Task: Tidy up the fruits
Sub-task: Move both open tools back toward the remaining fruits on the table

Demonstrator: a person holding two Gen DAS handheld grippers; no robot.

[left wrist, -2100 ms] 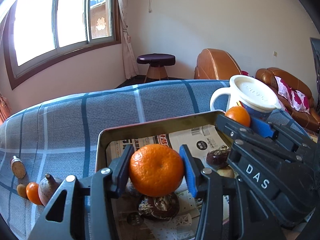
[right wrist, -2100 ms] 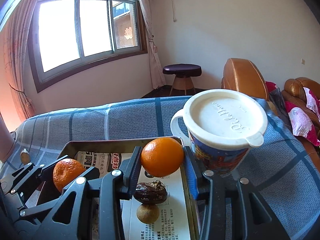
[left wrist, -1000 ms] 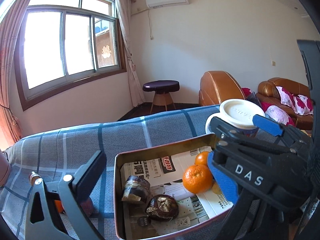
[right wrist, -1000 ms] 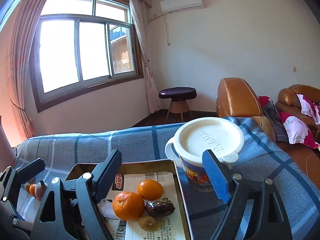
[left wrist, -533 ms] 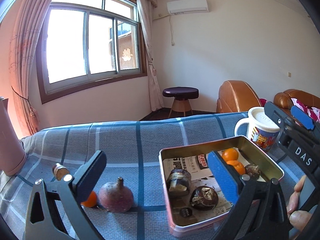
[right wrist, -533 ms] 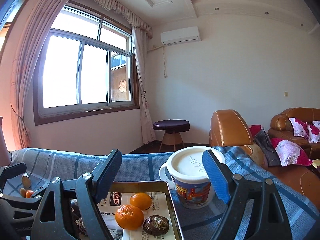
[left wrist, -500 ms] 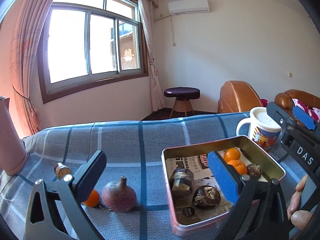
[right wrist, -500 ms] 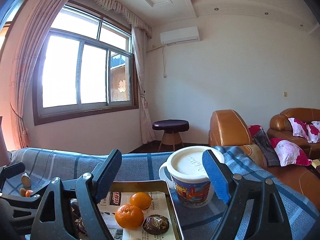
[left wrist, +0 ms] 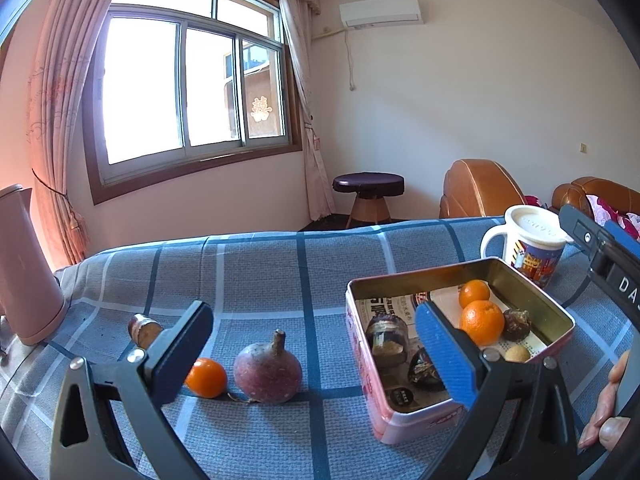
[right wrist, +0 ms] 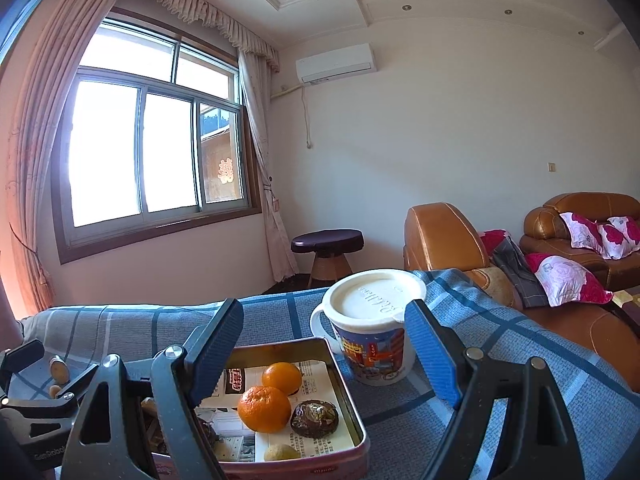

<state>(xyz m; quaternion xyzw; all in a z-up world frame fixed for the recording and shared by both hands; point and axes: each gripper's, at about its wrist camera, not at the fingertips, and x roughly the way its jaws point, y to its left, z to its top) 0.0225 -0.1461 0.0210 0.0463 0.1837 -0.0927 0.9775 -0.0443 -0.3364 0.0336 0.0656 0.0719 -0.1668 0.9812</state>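
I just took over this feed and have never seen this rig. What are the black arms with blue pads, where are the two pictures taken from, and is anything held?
No robot: a person holds one hand-held tool in each hand, with a fisheye camera looking along its two fingers. The left tool and the right tool are both open and hold nothing. On the blue checked cloth stands a tin lined with newspaper, holding two oranges and dark fruits. Outside it lie a small orange, a purple fruit and a lidded mug.
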